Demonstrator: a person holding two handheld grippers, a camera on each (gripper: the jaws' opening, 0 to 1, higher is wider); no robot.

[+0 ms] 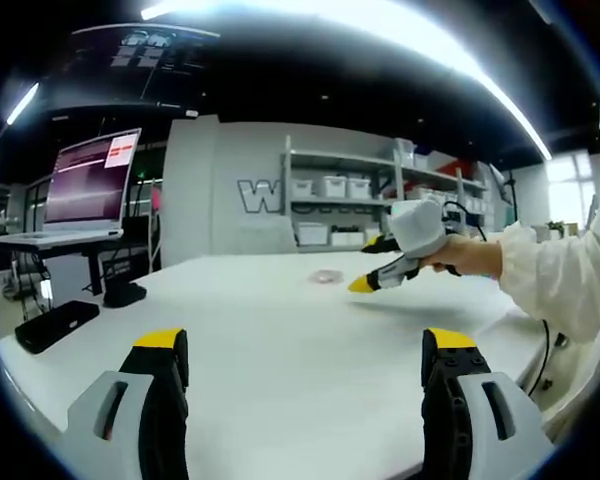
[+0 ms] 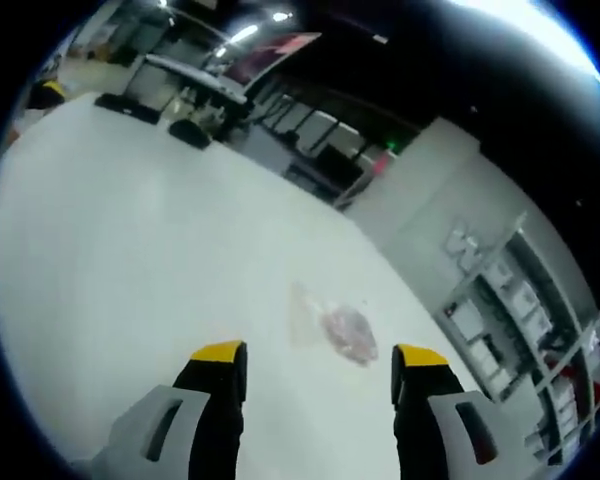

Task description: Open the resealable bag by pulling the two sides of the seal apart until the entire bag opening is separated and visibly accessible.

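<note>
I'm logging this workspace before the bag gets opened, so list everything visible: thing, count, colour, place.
resealable bag: one, clear with pinkish contents, flat on the table ahead of the right gripper
table: one, white
laptop: one, screen lit, on a stand at left
black device: one, table's left edge
shelves: one unit, white bins, back wall
left gripper: jaws open, yellow tips
right gripper: jaws open, yellow tips, held in a white-sleeved hand

White table (image 2: pixel 130 220), bag (image 2: pixel 332 328) flat
</note>
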